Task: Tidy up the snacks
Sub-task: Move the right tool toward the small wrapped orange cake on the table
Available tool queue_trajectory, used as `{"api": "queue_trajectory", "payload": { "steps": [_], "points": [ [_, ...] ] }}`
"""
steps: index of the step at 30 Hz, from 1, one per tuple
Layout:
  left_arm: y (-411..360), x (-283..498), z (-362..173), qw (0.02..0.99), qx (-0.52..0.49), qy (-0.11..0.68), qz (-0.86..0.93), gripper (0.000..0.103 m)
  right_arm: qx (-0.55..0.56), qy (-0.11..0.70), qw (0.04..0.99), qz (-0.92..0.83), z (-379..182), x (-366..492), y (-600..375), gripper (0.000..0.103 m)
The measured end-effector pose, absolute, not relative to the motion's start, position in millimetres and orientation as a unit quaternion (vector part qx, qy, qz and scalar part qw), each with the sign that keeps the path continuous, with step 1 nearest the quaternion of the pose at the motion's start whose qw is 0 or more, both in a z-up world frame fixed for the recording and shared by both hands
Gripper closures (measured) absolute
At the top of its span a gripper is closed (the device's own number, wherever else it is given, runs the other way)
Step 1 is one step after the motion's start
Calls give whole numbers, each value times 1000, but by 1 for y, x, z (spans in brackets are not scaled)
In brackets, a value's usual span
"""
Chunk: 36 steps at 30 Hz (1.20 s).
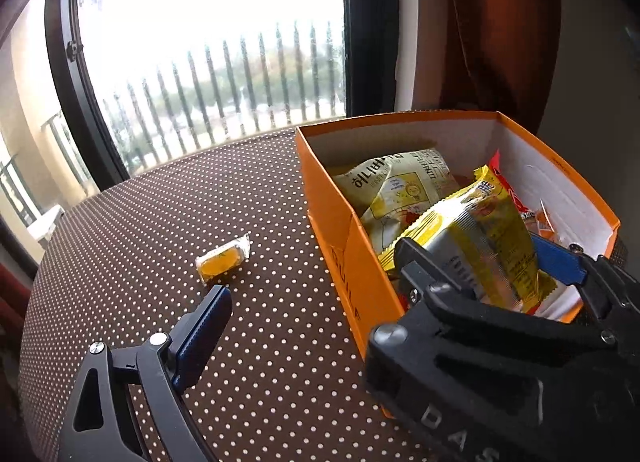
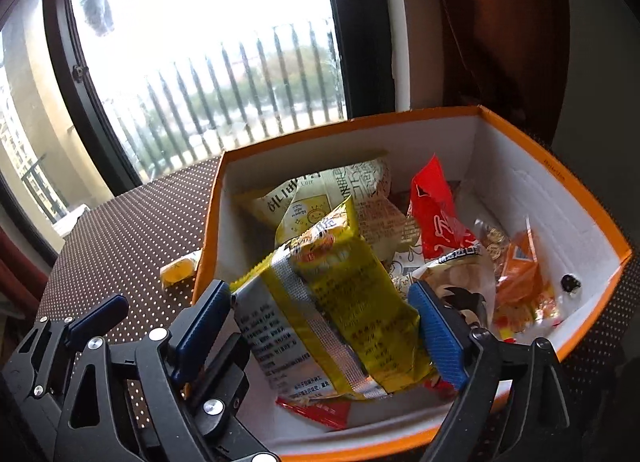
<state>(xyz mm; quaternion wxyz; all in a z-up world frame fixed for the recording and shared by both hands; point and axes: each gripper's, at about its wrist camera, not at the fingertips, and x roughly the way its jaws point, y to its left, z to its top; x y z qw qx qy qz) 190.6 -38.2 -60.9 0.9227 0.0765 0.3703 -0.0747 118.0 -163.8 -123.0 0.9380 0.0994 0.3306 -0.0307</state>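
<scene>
- Our right claw is clenched on a yellow snack packet, its blue pads pressing both sides — we hold it inside the orange box, above the other snacks.
- In the box lie a pale cream bag, a red packet and an orange packet.
- Our left claw hangs released above the dotted counter, beside the box's near wall; only one of its fingers shows.
- A small yellow sachet lies on the counter outside the box, just ahead of that finger.
</scene>
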Motion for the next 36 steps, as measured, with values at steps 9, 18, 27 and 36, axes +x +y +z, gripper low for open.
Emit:
{"api": "queue_trajectory", "payload": {
  "steps": [9,18,27,36],
  "points": [
    [-43,166,-49,933,75,346,-69,9,95,308,947,-20,-111,93,-164,7],
    [-31,142,-32,944,64,318,-67,9,89,278,956,-16,-95,68,-156,7],
    [-4,127,-11,956,54,282,-51,7,77,246,966,-5,-73,55,-131,7],
    [32,134,-6,961,44,270,-29,6,73,238,968,14,-65,65,-98,7]
  ]
}}
